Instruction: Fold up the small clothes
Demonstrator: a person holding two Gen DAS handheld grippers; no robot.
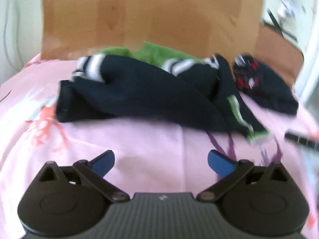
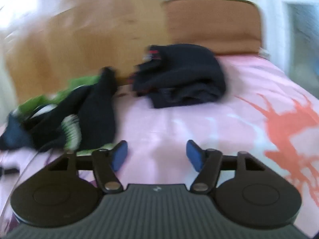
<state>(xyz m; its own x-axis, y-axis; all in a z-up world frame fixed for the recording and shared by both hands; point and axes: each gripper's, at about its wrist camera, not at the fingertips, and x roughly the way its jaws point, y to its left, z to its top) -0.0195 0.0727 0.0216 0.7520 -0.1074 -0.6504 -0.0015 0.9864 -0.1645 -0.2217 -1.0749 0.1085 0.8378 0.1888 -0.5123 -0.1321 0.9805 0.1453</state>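
A rumpled navy garment (image 1: pixel 139 91) with green lining and white-striped cuffs lies unfolded on the pink bed sheet (image 1: pixel 151 145), close to the bed's far edge, where the wooden headboard (image 1: pixel 149 16) rises behind it. One green-and-white cuff trails toward the near side. In the right wrist view the same garment (image 2: pixel 95 107) sits at the left, blurred.

Just beside it, toward the far right corner of the bed, rests a second dark garment (image 1: pixel 265 87) with a red and white pattern, folded into a compact bundle (image 2: pixel 183 79). The two seem to touch or nearly touch; the blur keeps me from telling which.

The left gripper (image 1: pixel 161 160) hovers over bare sheet on the near side of the navy garment, its blue fingers (image 1: pixel 104 162) spread wide with nothing between them. The right gripper (image 2: pixel 157 154) also hangs over bare sheet, near the trailing cuff, its fingers (image 2: pixel 119 155) parted and empty.

The sheet bears coral-coloured branching prints (image 2: pixel 289 123). A brown cushion (image 2: pixel 213 25) stands beyond the folded bundle.
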